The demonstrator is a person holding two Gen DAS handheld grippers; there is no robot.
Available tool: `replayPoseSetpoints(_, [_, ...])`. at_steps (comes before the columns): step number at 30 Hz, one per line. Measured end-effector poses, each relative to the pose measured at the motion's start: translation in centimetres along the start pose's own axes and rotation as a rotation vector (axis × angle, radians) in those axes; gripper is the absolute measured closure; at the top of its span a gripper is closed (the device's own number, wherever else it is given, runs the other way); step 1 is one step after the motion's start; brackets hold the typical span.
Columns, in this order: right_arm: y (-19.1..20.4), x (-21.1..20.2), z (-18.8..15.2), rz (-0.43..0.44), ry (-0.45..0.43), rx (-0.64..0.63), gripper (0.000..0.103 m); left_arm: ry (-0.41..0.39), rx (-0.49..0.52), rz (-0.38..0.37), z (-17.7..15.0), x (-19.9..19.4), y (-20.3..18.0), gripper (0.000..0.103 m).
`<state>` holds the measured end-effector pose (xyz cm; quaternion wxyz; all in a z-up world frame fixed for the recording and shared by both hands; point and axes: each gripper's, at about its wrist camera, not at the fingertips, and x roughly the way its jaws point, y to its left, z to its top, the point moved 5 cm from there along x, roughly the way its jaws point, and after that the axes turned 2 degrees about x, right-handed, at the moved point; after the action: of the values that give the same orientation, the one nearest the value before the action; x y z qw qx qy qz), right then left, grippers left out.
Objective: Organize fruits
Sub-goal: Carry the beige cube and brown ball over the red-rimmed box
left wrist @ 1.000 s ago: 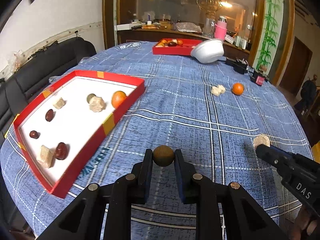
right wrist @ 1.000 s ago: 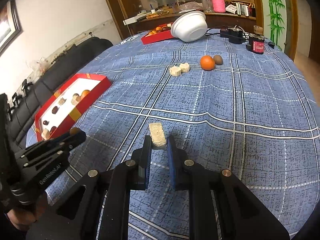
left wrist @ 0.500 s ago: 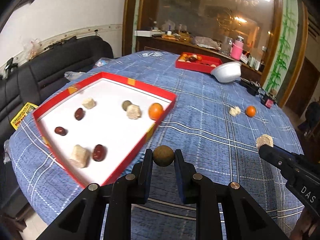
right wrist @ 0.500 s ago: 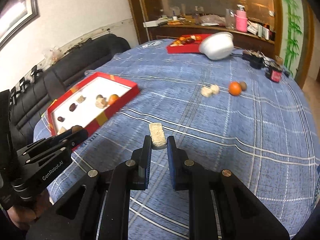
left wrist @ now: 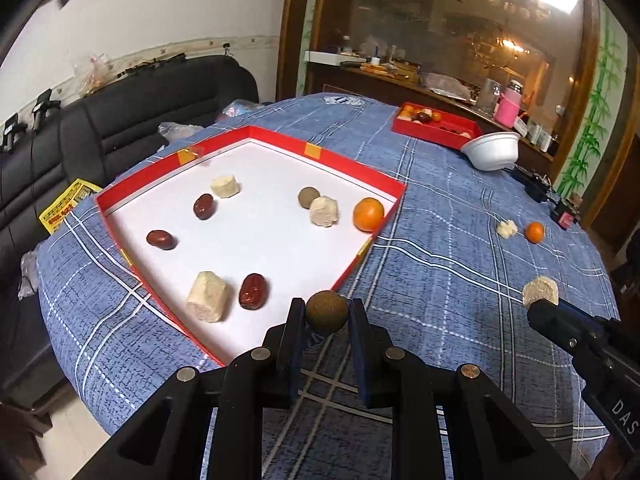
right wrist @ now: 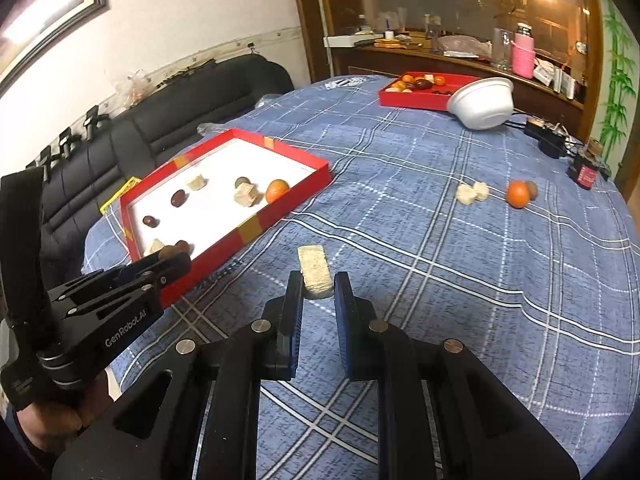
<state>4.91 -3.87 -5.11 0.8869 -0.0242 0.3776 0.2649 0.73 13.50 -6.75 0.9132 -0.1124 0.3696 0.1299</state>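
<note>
above, we see the left gripper (left wrist: 327,312) pinching a brown round fruit (left wrist: 327,311), perhaps a longan, near the red tray (left wrist: 394,192); the right gripper (right wrist: 318,285) clamps a pale block (right wrist: 315,269).

A white bowl (right wrist: 482,100) lies tipped near a pink bottle (right wrist: 523,56).

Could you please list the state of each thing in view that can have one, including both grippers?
Left gripper: shut on the brown round fruit, held over the near tray's corner.
Right gripper: shut on the beige block, held above the tablecloth.
Near red tray: open, partly filled.
Far red tray: open, holding fruit.
White bowl: tipped on its side.
Loose orange: resting on the cloth.
</note>
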Motion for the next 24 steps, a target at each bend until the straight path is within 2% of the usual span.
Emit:
replayPoseSetpoints(10, [3.1,1.8,1.2,0.049,0.01,-0.057,0.089,0.002,-0.044,0.036,0.6,0.6,2.4,0.083])
replayPoseSetpoints(15, [5.0,3.5,2.5,0.087,0.014,-0.093,0.088,0.011,-0.09,0.087,1.8,1.5,5.2,0.083])
replayPoseSetpoints(24, [8.6,8.9,5.4,0.142,0.063,-0.13,0.088,0.043,-0.138,0.188,5.4,4.7,9.4,0.083])
